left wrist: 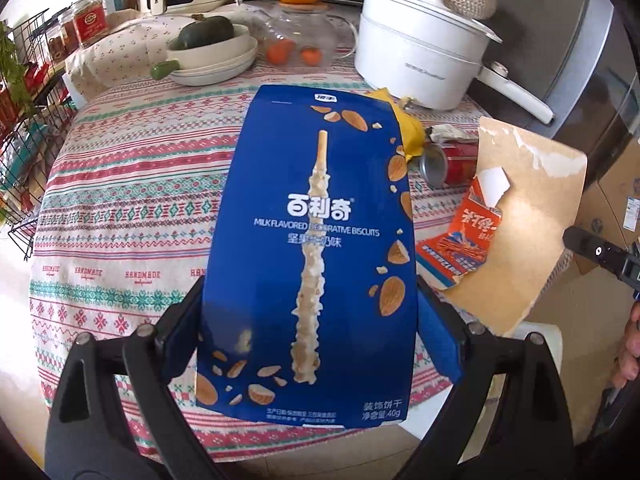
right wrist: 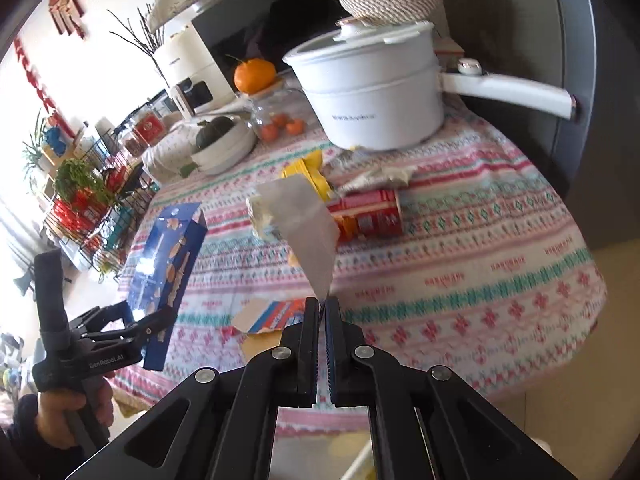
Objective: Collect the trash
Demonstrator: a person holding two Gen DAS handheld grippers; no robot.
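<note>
Lying on its side on the table (right wrist: 500, 248), the red can (right wrist: 370, 214) points its long axis across, ahead of the right claw (right wrist: 322, 312), the nearer one, which is pinched tight on torn brown paper (right wrist: 308, 220). The left claw (left wrist: 308, 320) clamps a blue biscuit box (left wrist: 320, 208) aloft.

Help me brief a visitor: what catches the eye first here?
The tall blue biscuit box, clamped upright in the left gripper above the patterned tablecloth. Beside it, the right gripper pinches a torn brown cardboard sheet. Behind, a red can lies before the white pot.
</note>
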